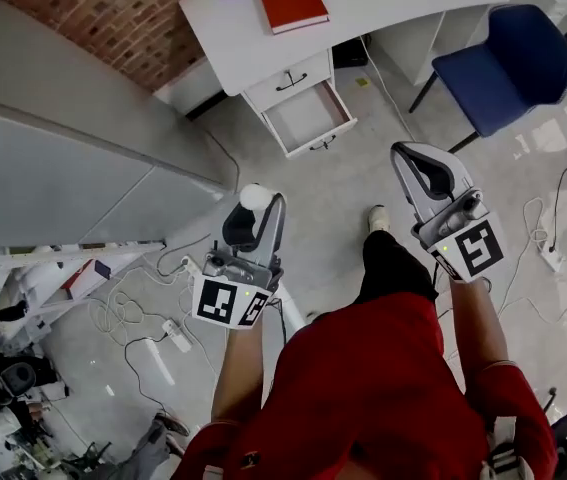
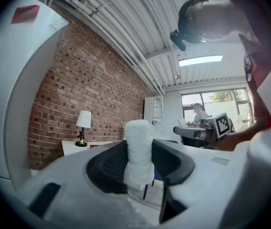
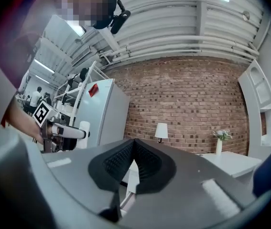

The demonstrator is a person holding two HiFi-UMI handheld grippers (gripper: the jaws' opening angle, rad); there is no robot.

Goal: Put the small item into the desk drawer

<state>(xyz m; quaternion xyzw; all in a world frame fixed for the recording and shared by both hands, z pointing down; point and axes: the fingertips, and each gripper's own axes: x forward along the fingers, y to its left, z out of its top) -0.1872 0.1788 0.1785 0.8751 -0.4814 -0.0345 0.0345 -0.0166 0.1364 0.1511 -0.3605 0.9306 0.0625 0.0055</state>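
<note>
While the person is standing well back from the desk point(image 1: 383, 13), the left gripper point(image 1: 260, 211) is clamping the small white item point(image 2: 139, 149) upright between its pads, with the item's top end standing proud of the jaw tips. This grip appears chosen so the piece can be lowered end-first. The right gripper point(image 1: 416, 160) is being held alongside with its jaws pressed together on nothing, evidently in reserve. The drawer point(image 1: 308, 118) is sitting pulled out and bare, well apart from the item and ahead of both grippers, ready to receive it.
</note>
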